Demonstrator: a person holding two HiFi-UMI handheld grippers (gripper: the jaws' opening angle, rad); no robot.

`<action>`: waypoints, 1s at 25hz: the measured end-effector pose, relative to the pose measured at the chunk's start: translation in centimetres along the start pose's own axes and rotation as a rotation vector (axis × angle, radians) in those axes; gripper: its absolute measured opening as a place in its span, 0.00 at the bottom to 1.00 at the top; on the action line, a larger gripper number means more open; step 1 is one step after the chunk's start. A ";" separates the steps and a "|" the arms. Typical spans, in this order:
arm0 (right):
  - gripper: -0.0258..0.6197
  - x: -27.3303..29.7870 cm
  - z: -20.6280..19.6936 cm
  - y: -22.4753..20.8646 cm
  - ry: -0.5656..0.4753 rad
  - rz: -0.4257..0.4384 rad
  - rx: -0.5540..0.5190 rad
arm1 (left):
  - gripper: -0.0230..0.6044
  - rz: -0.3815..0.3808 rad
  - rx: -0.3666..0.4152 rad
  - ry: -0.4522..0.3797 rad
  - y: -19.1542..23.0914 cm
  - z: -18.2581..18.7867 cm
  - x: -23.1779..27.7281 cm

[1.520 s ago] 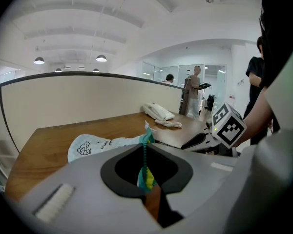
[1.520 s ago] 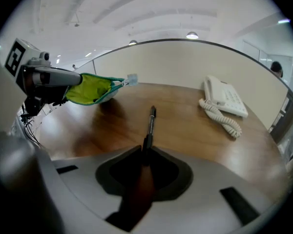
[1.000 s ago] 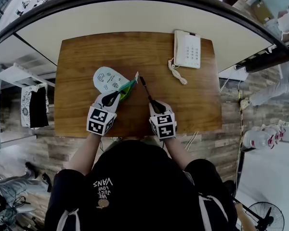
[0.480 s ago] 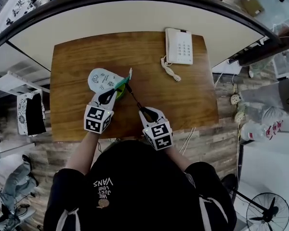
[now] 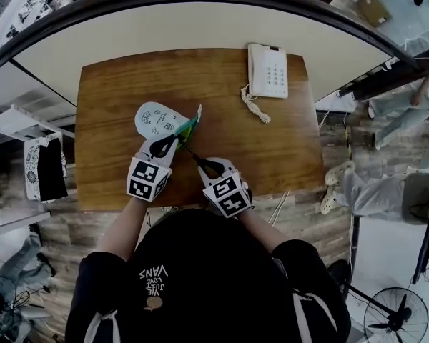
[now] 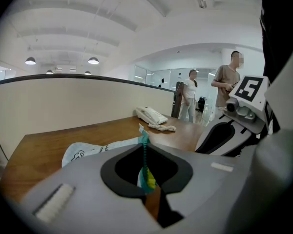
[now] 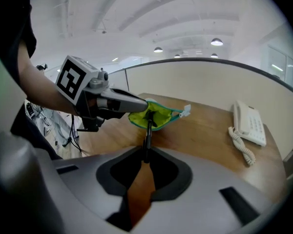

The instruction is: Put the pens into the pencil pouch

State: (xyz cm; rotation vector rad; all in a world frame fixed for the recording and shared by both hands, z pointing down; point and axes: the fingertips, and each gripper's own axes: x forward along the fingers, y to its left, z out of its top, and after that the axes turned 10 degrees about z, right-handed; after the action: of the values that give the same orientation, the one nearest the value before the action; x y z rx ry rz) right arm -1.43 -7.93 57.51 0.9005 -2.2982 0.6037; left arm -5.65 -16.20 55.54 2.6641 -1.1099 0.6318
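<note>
A white printed pencil pouch [image 5: 155, 118] with a teal zip and yellow-green lining lies left of the table's middle. My left gripper [image 5: 174, 141] is shut on the pouch's near zip edge [image 6: 145, 173] and holds the mouth up and open. My right gripper [image 5: 199, 161] is shut on a black pen [image 5: 189, 151]. The pen [image 7: 147, 133] points up and left, and its tip is at the open mouth of the pouch [image 7: 160, 115], right beside the left gripper [image 7: 121, 103]. In the left gripper view the right gripper [image 6: 219, 135] sits close on the right.
A white desk phone [image 5: 269, 71] with a coiled cord [image 5: 256, 107] stands at the far right of the wooden table [image 5: 272, 148]. A curved partition runs behind the table. Two people [image 6: 227, 87] stand in the room beyond.
My right gripper has carried the pen leftwards and rolled; the pen's tip has gone from right of the pouch to its open mouth. The left gripper has kept its hold.
</note>
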 end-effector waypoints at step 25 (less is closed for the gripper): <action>0.18 6.8 4.3 -0.3 -0.032 0.116 0.004 | 0.08 -0.038 -0.092 -0.038 -0.3 -0.5 -1.2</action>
State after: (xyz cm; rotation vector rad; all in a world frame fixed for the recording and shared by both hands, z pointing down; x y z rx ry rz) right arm -6.86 -13.77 58.97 0.7878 -2.3913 0.6473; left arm -6.32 -15.07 55.45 2.6218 -1.0689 0.5131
